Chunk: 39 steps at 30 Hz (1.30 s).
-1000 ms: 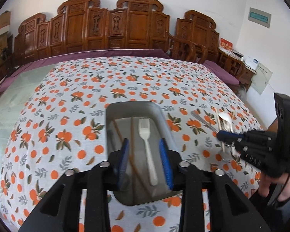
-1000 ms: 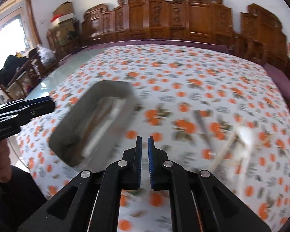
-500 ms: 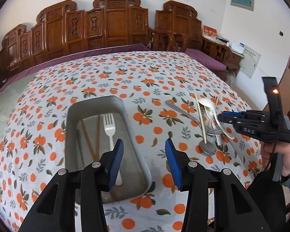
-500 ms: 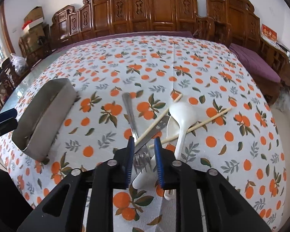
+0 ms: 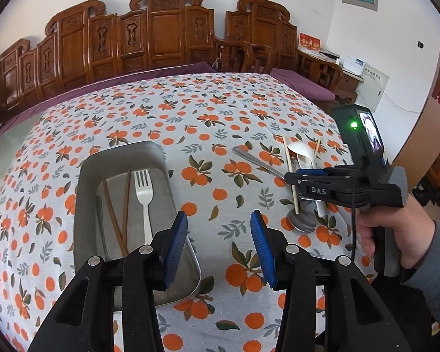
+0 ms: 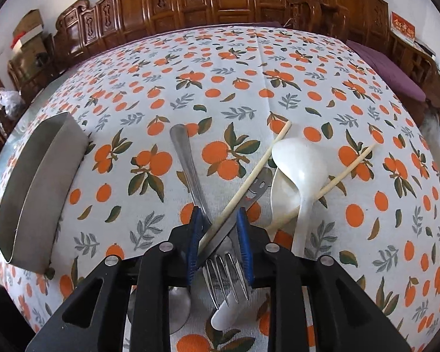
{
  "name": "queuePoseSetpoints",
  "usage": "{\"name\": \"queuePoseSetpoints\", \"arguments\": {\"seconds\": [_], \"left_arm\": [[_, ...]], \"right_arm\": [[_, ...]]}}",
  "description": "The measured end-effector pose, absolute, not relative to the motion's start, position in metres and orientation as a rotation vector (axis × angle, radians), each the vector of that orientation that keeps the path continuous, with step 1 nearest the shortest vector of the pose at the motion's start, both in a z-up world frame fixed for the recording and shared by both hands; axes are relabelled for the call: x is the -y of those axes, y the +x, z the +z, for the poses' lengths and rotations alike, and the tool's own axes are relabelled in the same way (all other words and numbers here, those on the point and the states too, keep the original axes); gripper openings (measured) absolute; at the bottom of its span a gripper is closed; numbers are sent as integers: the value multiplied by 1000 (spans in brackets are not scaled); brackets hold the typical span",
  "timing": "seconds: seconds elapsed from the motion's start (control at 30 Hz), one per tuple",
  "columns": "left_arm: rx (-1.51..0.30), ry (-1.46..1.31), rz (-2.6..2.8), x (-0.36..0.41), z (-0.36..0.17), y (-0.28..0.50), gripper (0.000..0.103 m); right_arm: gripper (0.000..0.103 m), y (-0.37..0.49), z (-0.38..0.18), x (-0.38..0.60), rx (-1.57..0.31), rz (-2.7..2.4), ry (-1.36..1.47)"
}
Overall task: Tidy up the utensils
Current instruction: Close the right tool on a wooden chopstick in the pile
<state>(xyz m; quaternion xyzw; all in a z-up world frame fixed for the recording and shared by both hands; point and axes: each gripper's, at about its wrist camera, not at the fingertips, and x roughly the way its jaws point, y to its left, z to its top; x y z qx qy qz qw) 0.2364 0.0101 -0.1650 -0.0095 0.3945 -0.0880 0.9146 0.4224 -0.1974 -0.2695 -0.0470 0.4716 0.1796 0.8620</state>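
Observation:
A grey metal tray [image 5: 123, 149] holds a white plastic fork [image 5: 145, 202] and brown chopsticks [image 5: 114, 214]. My left gripper [image 5: 218, 246] hangs open and empty over the tray's near right corner. To the right lies a crossed pile: a metal fork [image 6: 228, 275], a metal spoon [image 6: 184, 158], pale chopsticks [image 6: 249, 182] and a white spoon [image 6: 299, 170]. My right gripper [image 6: 219, 234] is down on this pile, its jaws closing. The fork's handle, one chopstick and the metal spoon's handle lie between the pads. No clear squeeze shows.
The orange-print tablecloth [image 5: 208, 117] covers the table. A purple cloth [image 5: 161, 73] lines its far edge, with carved wooden chairs [image 5: 167, 29] behind. A hand [image 5: 396, 234] holds the right gripper at the table's right edge. In the right wrist view the tray [image 6: 38, 182] stands far left.
My left gripper has shifted right off the tray's middle and opened wider. My right gripper swung from near the tray to the pile, sank onto it and opened around the crossed handles.

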Motion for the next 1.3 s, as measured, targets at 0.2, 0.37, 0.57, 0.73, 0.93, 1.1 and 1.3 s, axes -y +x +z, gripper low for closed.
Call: {"name": "queuePoseSetpoints", "arguments": {"seconds": [0.2, 0.37, 0.57, 0.73, 0.93, 1.1, 1.3], "left_arm": [[-808, -23, -184, -11, -163, 235, 42], [-802, -24, -187, -11, -162, 233, 42], [-793, -21, -207, -2, -160, 229, 42], [-783, -10, -235, 15, -156, 225, 42], [-797, 26, -255, 43, -155, 229, 42], [-819, 38, -281, 61, -158, 238, 42], [-853, 52, -303, 78, -168, 255, 40]], "right_arm": [[6, 421, -268, 191, -1003, 362, -101], [6, 419, -263, 192, -996, 370, -87], [6, 407, -236, 200, -941, 420, -84], [6, 388, -212, 218, -900, 465, -82], [6, 366, -192, 250, -862, 489, -83], [6, 355, -187, 278, -842, 487, -71], [6, 350, -194, 301, -835, 481, -53]]}}
